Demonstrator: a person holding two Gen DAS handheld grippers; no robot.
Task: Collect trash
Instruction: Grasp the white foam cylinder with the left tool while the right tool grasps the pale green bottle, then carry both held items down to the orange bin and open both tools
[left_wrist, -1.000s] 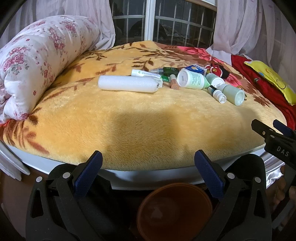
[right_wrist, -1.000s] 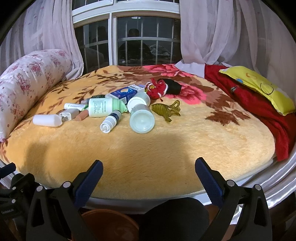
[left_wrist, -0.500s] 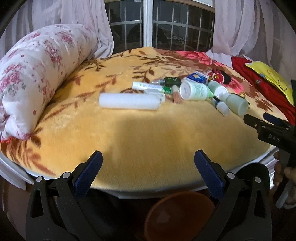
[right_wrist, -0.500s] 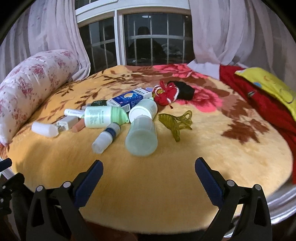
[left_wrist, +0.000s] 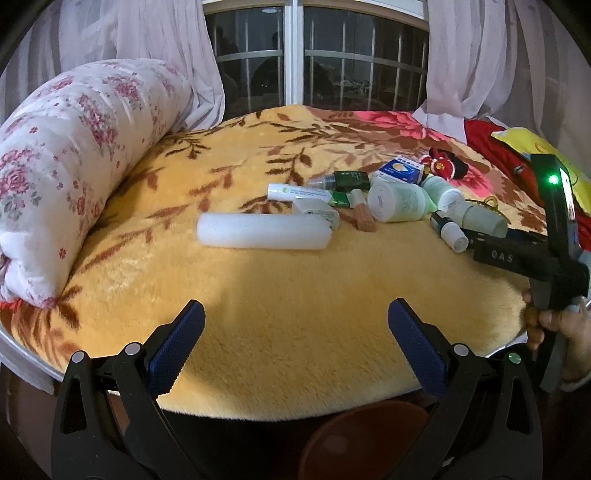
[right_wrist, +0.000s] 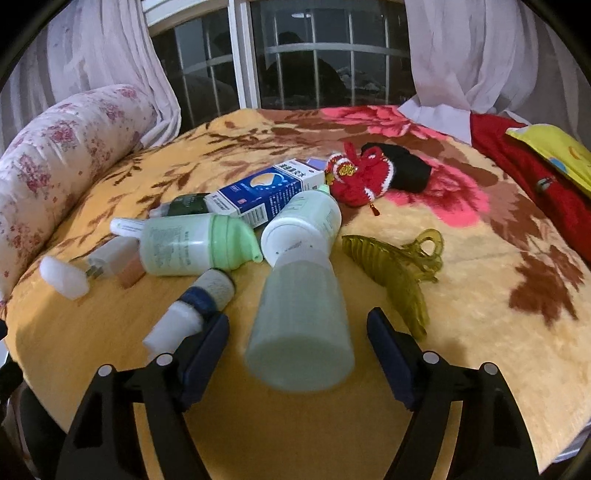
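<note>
Right tongs (right_wrist: 297, 336) are spread wide, one finger on each side of a frosted bottle (right_wrist: 301, 325) lying on the bed, its base toward the camera; neither pad clearly touches it. Just left of the left finger lies a small vial (right_wrist: 192, 306) with a blue band and white cap, close against that finger. Right of the bottle is a green hair claw (right_wrist: 399, 273). Farther off, a white jar (right_wrist: 301, 230) touches the bottle's far end, a pale green bottle (right_wrist: 195, 249) with a green cap lies on its side to the left, and a blue box (right_wrist: 269, 192) sits behind them. A red and black knitted piece (right_wrist: 373, 177) lies at the far right of the heap.

Left tongs (left_wrist: 295, 345) also stand apart, holding nothing, over the bare near edge of the yellow blanket (left_wrist: 295, 295). Well beyond them a white foam roll (left_wrist: 264, 230) lies crosswise, at the left of the trash heap, with a white tube (left_wrist: 295, 192) and a dark green bottle (left_wrist: 347, 180) behind it. The right tongs show at the right edge of the left view, gripped by a hand (left_wrist: 561, 325). A flowered bolster (left_wrist: 66, 177) runs along the bed's left side, and a brown bin (left_wrist: 369, 439) stands below the near edge.
</note>
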